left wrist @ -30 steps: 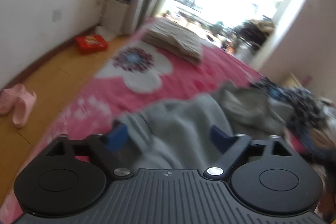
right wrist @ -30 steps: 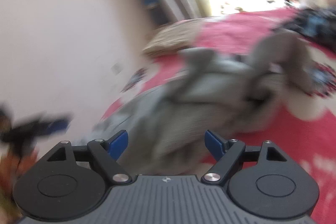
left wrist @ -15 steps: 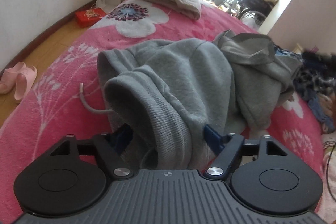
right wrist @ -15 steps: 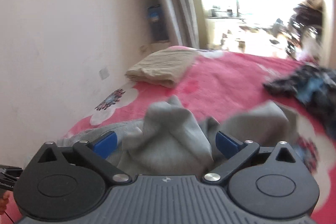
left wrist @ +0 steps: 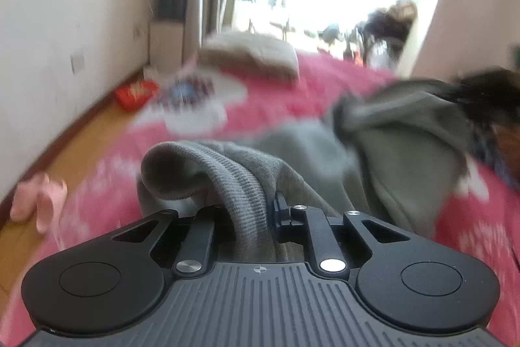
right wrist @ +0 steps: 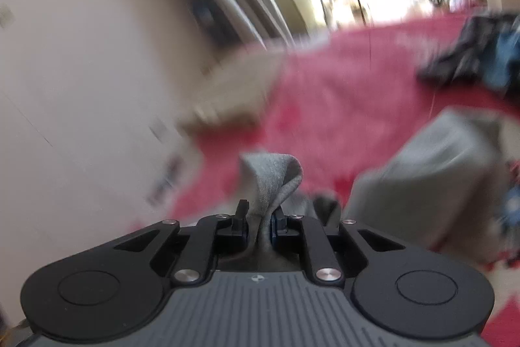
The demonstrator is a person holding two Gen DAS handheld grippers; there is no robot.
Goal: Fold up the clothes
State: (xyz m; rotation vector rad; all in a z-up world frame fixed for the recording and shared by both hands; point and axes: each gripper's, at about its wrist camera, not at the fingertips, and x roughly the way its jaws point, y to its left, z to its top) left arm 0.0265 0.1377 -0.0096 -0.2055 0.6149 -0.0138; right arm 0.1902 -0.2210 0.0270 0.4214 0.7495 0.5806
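Pinching the grey hoodie (left wrist: pixel 234 171) over the pink bed (left wrist: pixel 292 93), we keep both jaws pressed on fabric: left gripper (left wrist: pixel 250 213) on the ribbed hem, right gripper (right wrist: pixel 260 220) on a fold.

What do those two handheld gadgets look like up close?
Both look alike. The left gripper and right gripper each have a grey ribbed body with a small crosshair mark, two round black discs at the sides, black linkage arms with silver pivot screws, and blue pads on the fingers. No cables show.
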